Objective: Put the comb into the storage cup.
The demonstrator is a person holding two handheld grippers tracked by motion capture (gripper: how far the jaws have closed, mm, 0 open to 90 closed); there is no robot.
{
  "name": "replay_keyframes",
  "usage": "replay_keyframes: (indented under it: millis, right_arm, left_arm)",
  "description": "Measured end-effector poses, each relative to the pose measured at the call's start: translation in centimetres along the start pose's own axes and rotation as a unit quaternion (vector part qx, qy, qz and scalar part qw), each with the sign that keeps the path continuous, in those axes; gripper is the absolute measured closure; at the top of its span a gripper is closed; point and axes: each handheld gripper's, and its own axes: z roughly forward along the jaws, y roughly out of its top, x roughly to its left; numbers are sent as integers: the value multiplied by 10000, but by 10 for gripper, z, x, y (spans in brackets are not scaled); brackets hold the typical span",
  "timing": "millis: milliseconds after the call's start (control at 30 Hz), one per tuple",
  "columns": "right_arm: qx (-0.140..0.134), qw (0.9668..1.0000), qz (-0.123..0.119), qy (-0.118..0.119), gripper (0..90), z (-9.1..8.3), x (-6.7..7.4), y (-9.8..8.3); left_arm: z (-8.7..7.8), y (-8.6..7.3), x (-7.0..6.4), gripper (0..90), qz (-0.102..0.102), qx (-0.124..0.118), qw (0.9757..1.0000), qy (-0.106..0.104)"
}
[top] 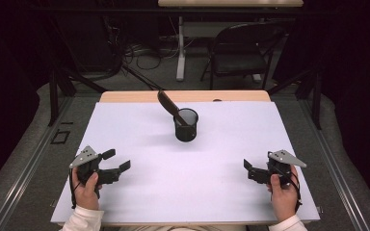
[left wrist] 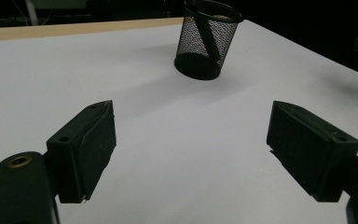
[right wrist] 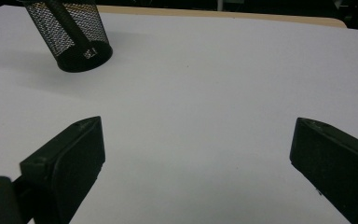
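A black mesh cup (top: 186,125) stands upright near the middle back of the white table (top: 231,144). A dark flat-handled tool (top: 169,106) leans out of it toward the back left. The cup (left wrist: 208,39) sits ahead of my left gripper's jaws, and the cup (right wrist: 72,35) lies at the upper left of the right gripper view. My left gripper (top: 117,160) rests low at the table's front left, open with nothing between its jaws. My right gripper (top: 249,169) sits at the front right, also open and empty. My left gripper (left wrist: 191,140) and right gripper (right wrist: 196,158) both face bare table.
A wooden strip (top: 125,96) runs along the table's far edge. Behind it stand a black folding chair (top: 238,50) and a white table leg (top: 180,48) with cables on the floor. Dark frame rails flank the table on both sides.
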Motion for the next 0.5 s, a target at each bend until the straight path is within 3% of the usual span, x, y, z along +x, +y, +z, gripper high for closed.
replay_keyframes:
  millis: [500]
  right_arm:
    - [86, 9999, 99, 14, 30, 4, -4, -4]
  left_arm:
    - [1, -5, 11, 160, -103, 12, 9998, 141]
